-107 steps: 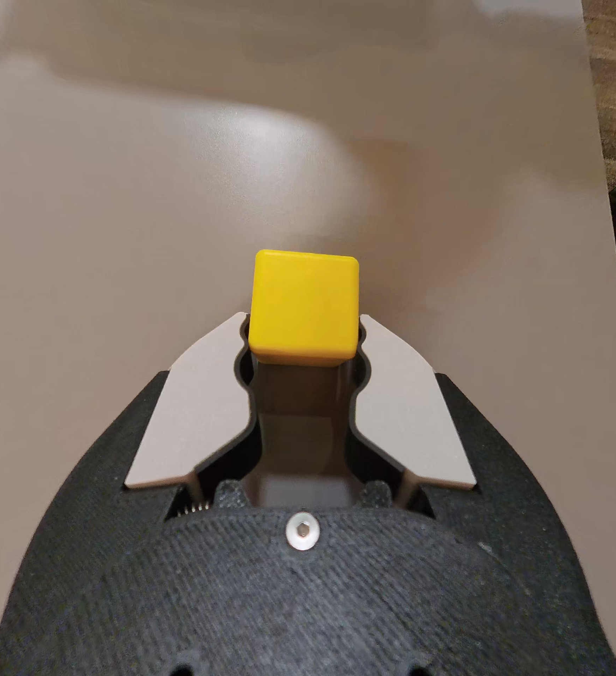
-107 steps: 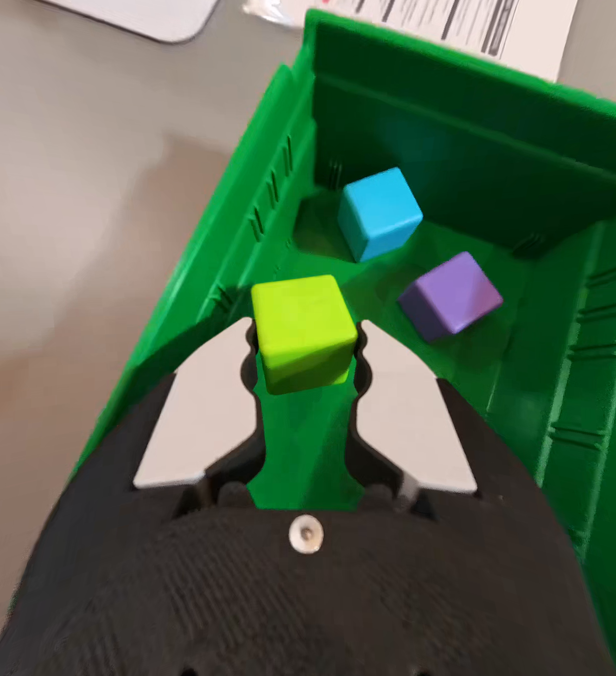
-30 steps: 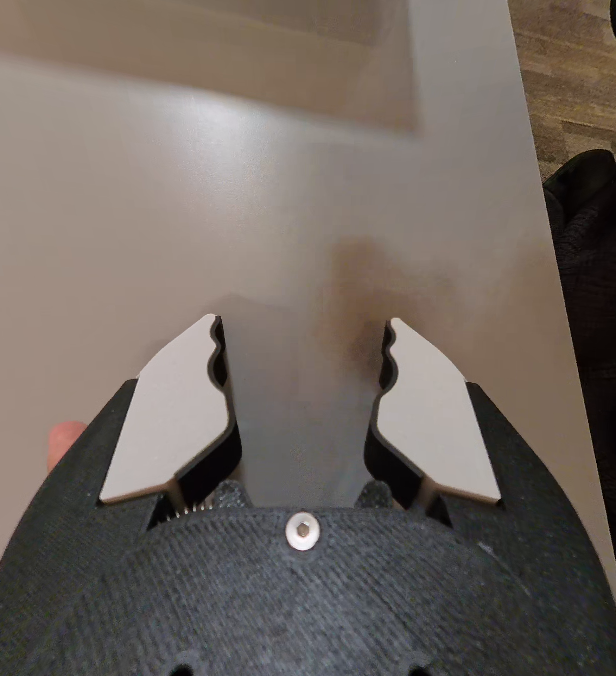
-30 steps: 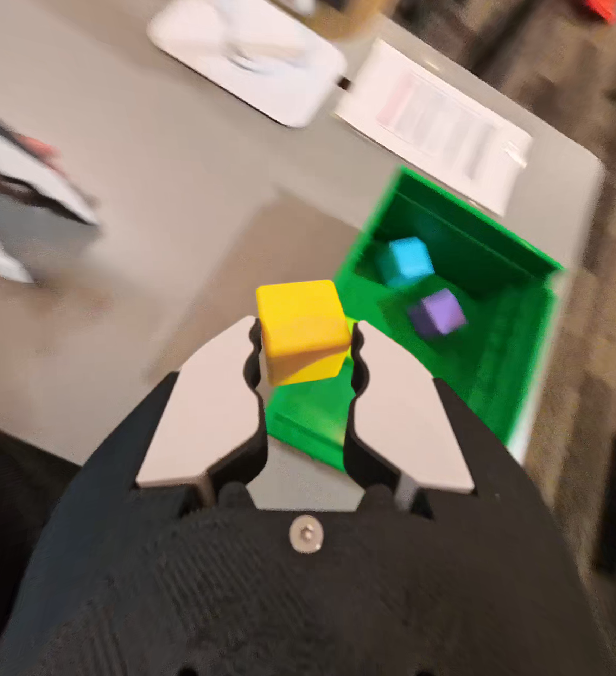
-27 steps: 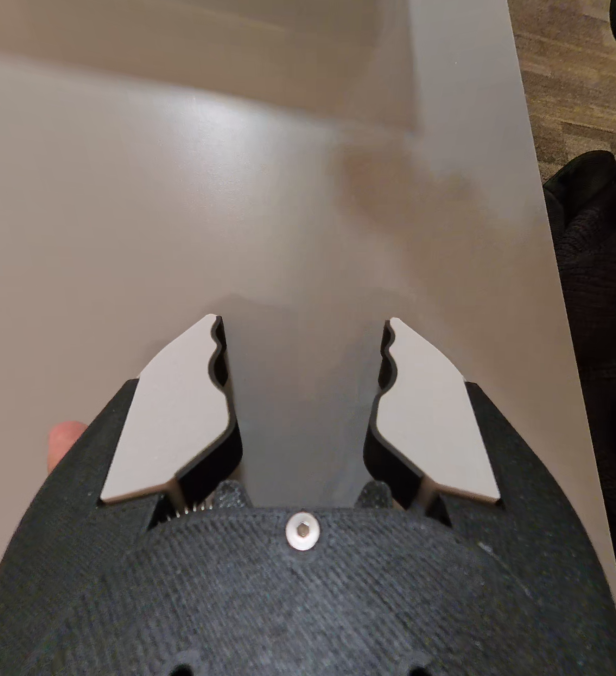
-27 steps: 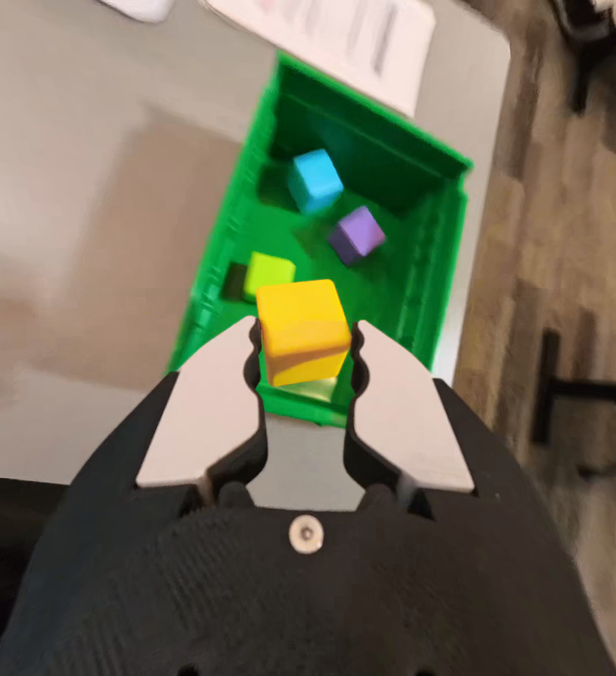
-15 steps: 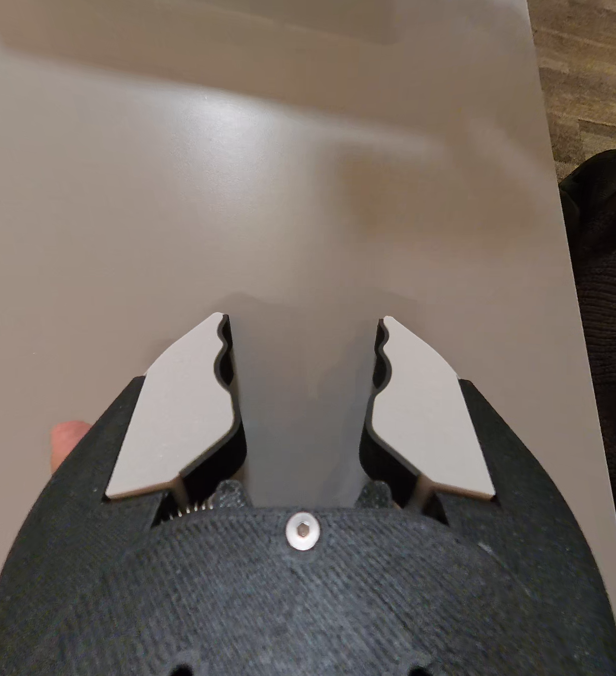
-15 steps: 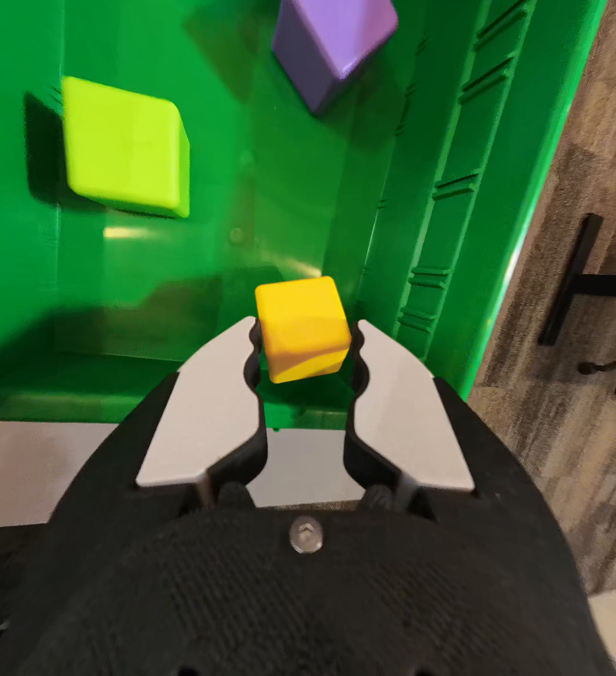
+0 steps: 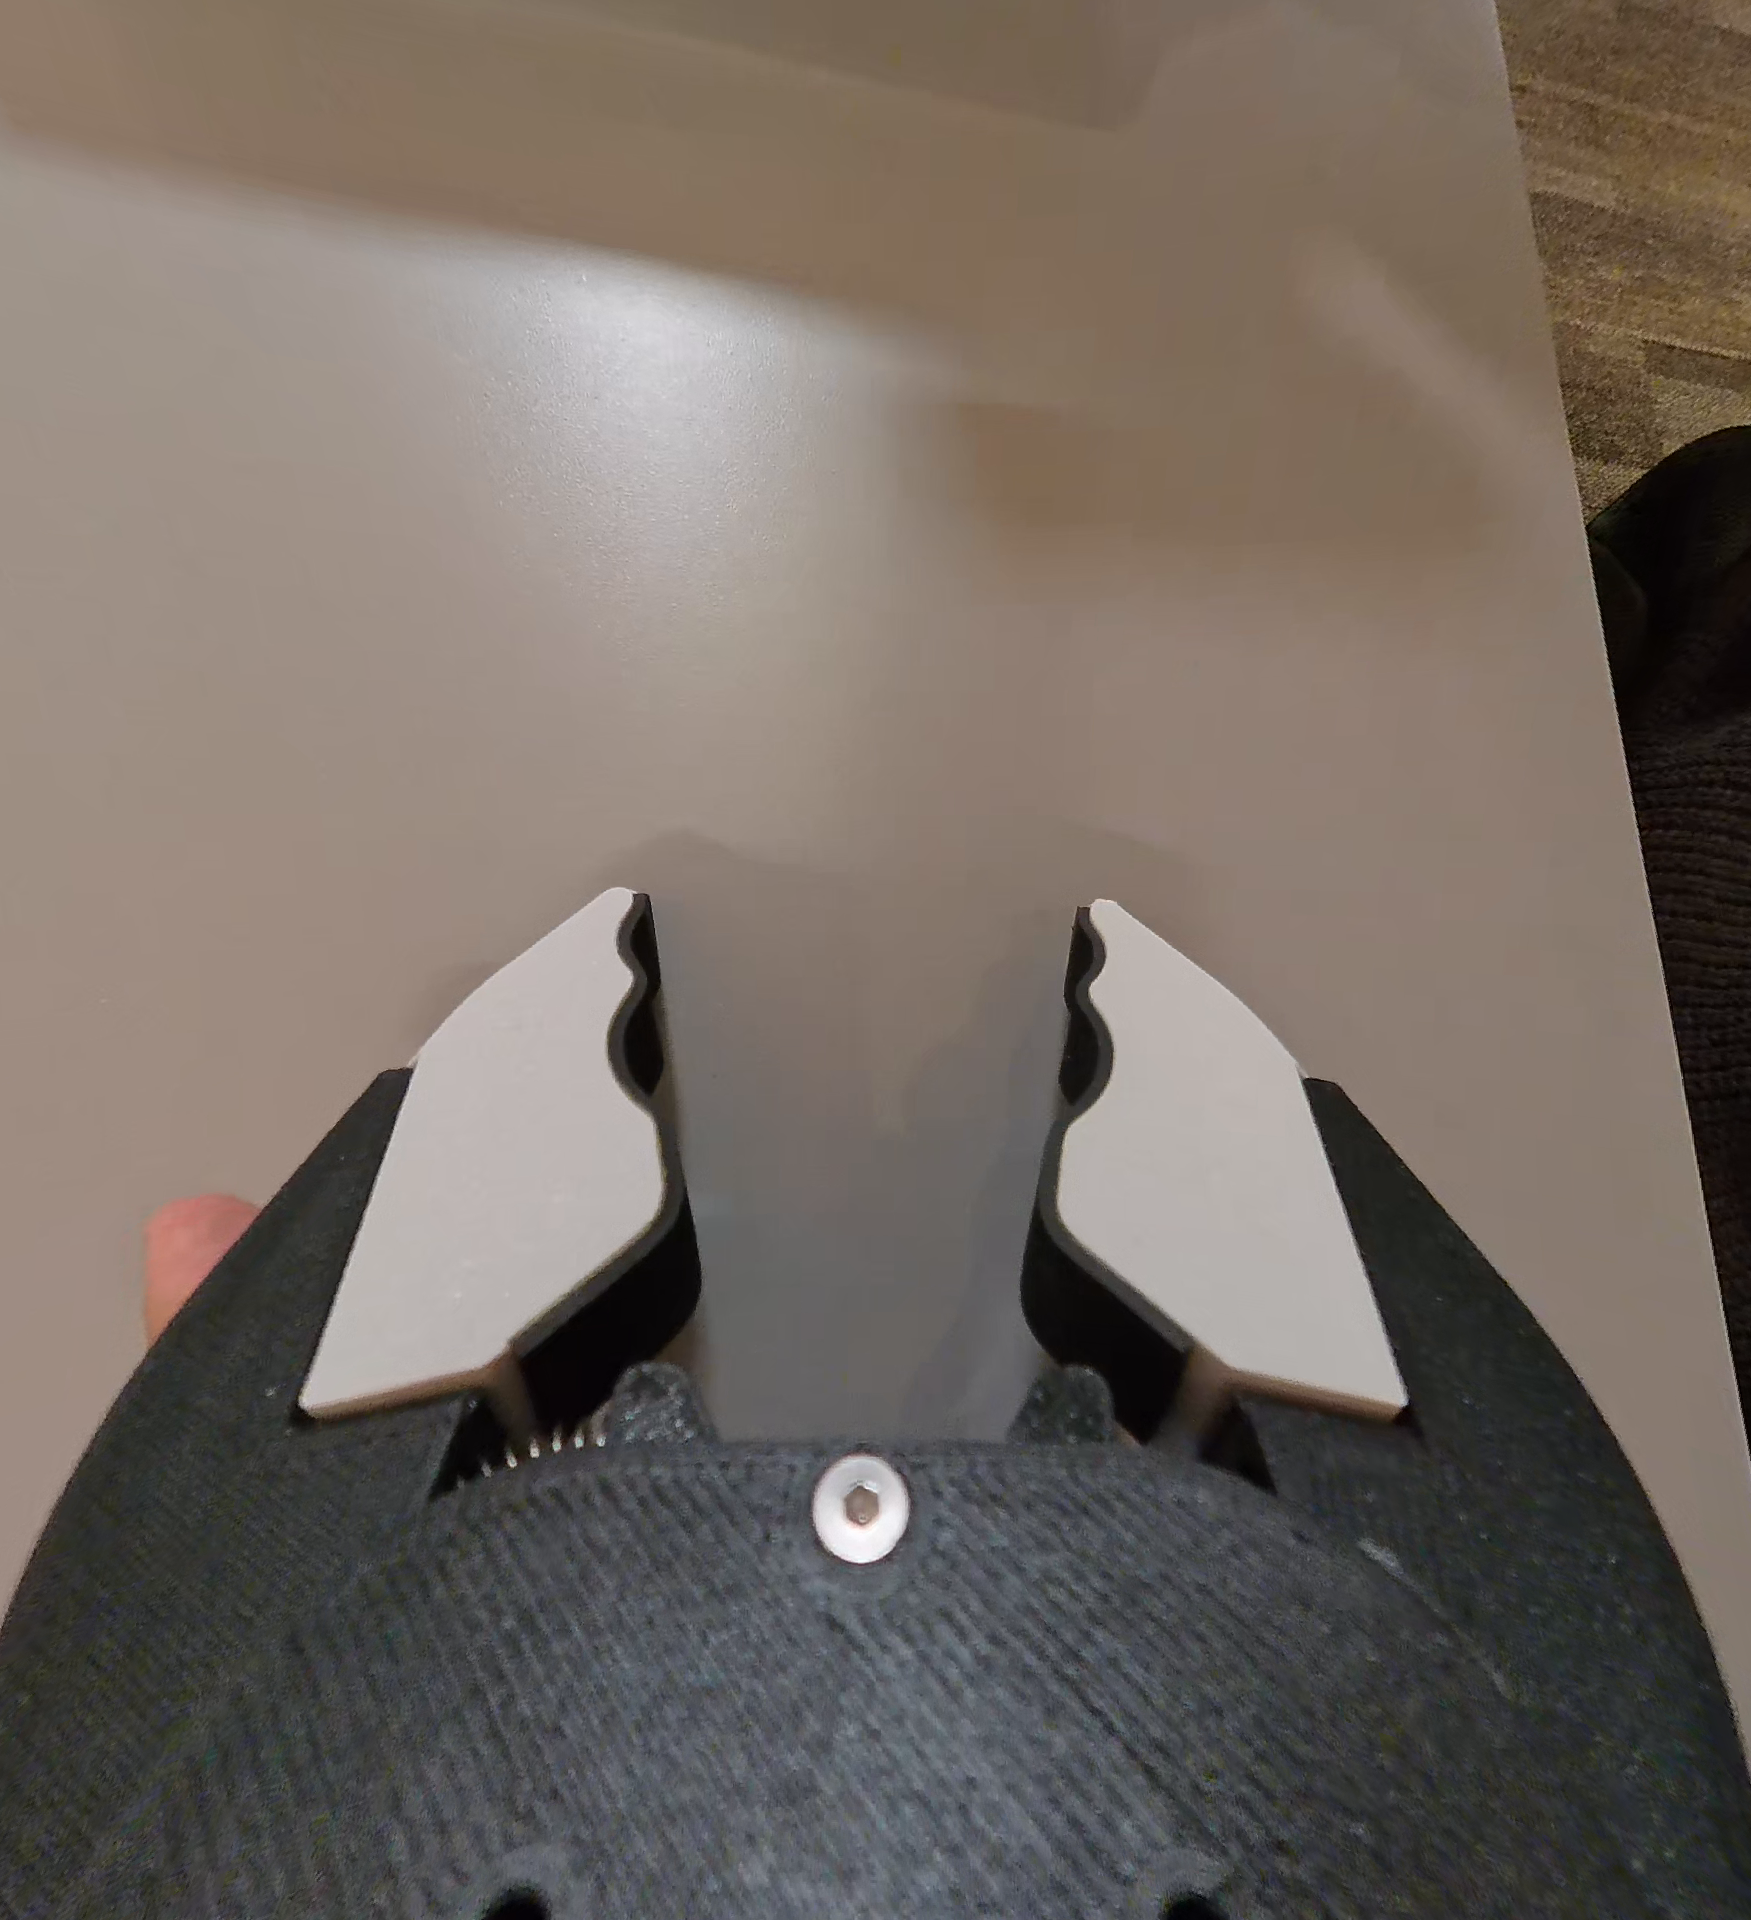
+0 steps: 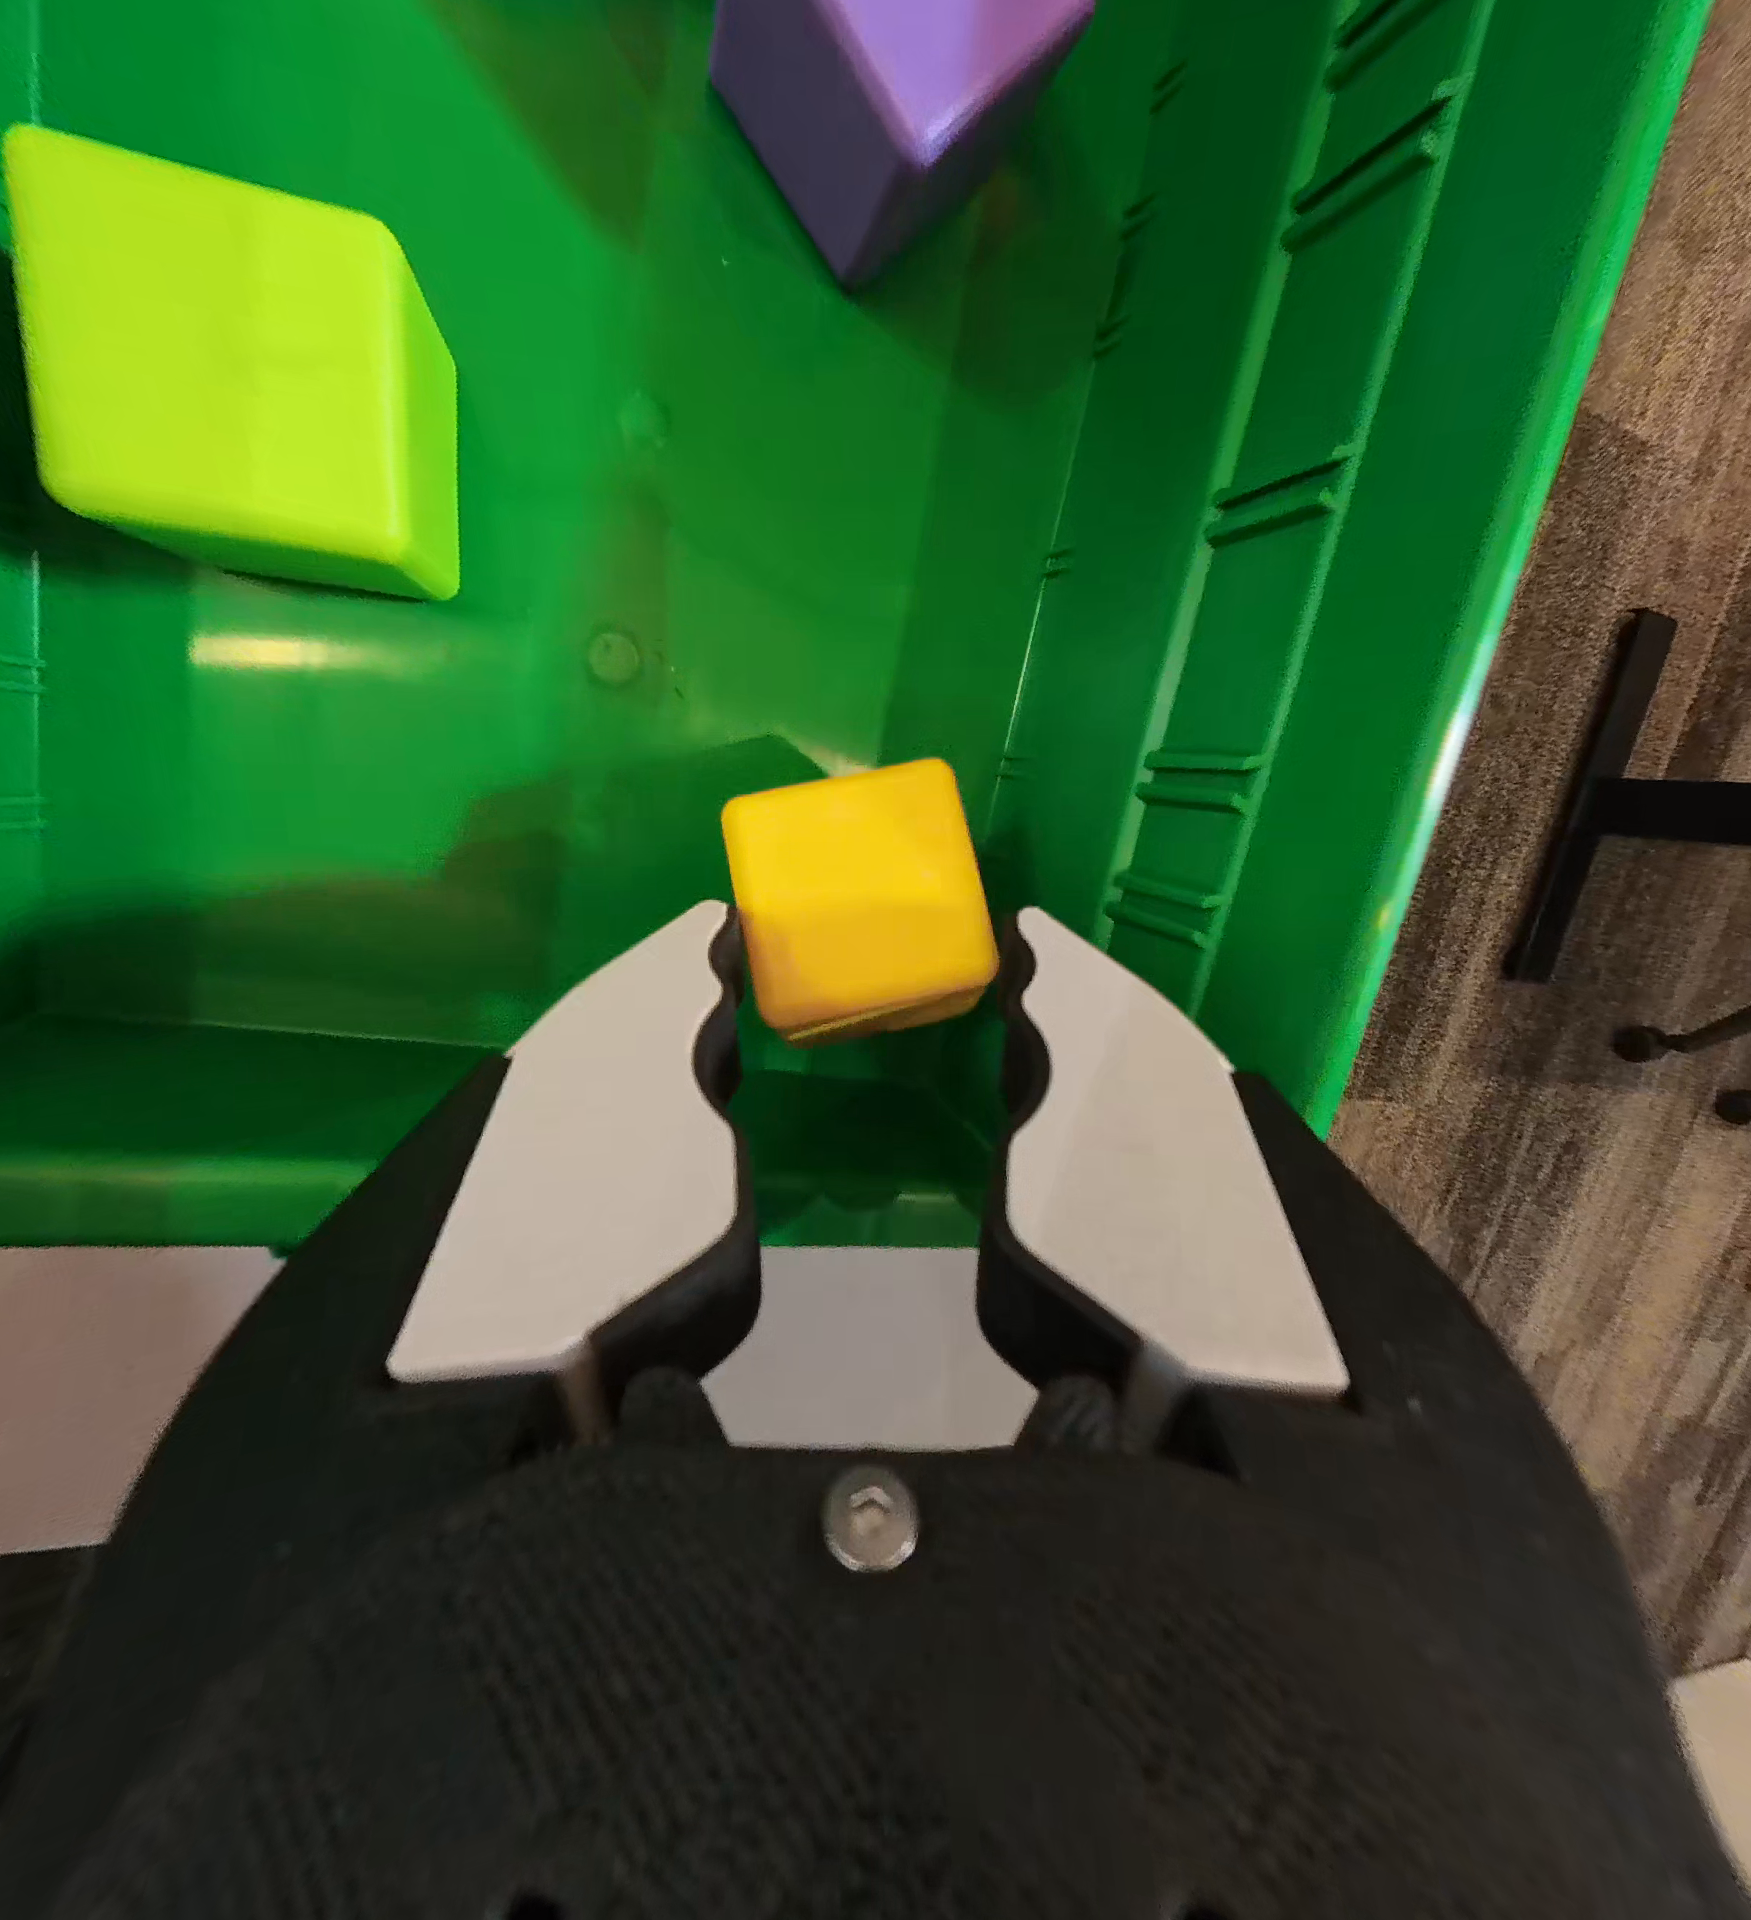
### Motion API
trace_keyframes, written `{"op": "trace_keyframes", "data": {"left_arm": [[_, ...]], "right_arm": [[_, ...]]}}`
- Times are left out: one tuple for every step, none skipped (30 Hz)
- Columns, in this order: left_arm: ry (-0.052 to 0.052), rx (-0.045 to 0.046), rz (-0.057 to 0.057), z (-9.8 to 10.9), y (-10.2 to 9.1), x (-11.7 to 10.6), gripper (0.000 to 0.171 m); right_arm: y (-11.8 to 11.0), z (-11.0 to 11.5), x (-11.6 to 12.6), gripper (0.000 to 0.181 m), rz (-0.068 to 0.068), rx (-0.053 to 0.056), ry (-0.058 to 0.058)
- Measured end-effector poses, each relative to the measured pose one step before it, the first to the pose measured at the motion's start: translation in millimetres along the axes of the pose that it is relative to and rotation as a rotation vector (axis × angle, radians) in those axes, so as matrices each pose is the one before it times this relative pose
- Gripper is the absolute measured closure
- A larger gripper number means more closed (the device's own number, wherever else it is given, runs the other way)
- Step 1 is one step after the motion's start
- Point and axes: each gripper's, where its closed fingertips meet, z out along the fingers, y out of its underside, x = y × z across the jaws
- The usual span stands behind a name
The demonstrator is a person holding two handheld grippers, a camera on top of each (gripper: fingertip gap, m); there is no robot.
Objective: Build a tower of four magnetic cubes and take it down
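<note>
Your right gripper [image 10: 871,925] has the yellow cube [image 10: 855,899] tilted between its fingertips, pinched or loose I cannot tell, over the green bin's [image 10: 1266,623] near right corner, with the lime cube [image 10: 227,364] far left and the purple cube [image 10: 902,114] ahead, while your left gripper [image 9: 866,914] hangs spread and empty over the bare table [image 9: 435,520].
</note>
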Motion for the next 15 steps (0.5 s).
{"op": "trace_keyframes", "data": {"left_arm": [[-0.0006,-0.00017,0.0001,-0.01,0.02,-0.09,0.096],[-0.0003,-0.00009,0.0000,-0.01,0.01,-0.04,0.096],[-0.0001,0.00007,0.0000,0.07,-0.06,0.06,0.096],[-0.0006,-0.00010,0.0000,-0.01,0.01,-0.07,0.096],[-0.0003,0.00007,-0.0002,0.01,-0.01,-0.02,0.096],[-0.0005,-0.00014,0.0000,-0.01,0.02,-0.07,0.096],[-0.0007,-0.00016,-0.0001,-0.01,0.02,-0.08,0.096],[-0.0002,0.00011,-0.0003,0.08,0.06,-0.02,0.096],[-0.0008,-0.00025,0.0002,0.04,-0.01,-0.05,0.096],[-0.0011,-0.00015,-0.0001,-0.01,0.02,-0.13,0.097],[-0.0001,0.00004,0.0000,0.03,0.00,0.13,0.097],[-0.0010,-0.00030,0.0002,-0.02,0.04,-0.14,0.097],[-0.0002,0.00008,-0.0002,0.01,-0.01,-0.01,0.097],[0.0001,0.00011,0.0000,0.01,-0.01,0.02,0.097],[-0.0004,-0.00020,0.0001,0.05,-0.02,0.01,0.097]], "right_arm": [[2.24,0.87,0.56,0.133,-0.0023,-0.0099,0.0027],[2.16,0.47,0.68,0.131,-0.0025,-0.0099,0.0031],[1.61,0.02,0.49,0.126,-0.0015,-0.0064,0.0017],[0.72,-0.37,0.26,0.121,-0.0010,-0.0025,0.0005],[0.12,-0.72,-0.13,0.120,-0.0004,0.0007,-0.0025],[-0.48,-1.03,-0.45,0.120,0.0009,0.0039,-0.0034],[-0.37,-1.36,0.41,0.120,-0.0014,0.0023,0.0025],[-0.70,-1.99,1.52,0.120,-0.0032,0.0035,0.0100],[-1.68,-2.91,1.67,0.120,-0.0033,0.0102,0.0104],[-3.86,-4.43,1.53,0.121,-0.0003,0.0251,0.0073],[-6.31,-5.90,1.65,0.122,0.0064,0.0419,0.0036],[-8.09,-7.26,2.46,0.122,0.0129,0.0544,0.0025],[-9.34,-8.24,4.20,0.121,0.0161,0.0627,0.0095],[-10.48,-8.81,6.68,0.120,0.0151,0.0720,0.0225],[-12.42,-9.05,9.44,0.115,0.0140,0.0878,0.0369]]}}
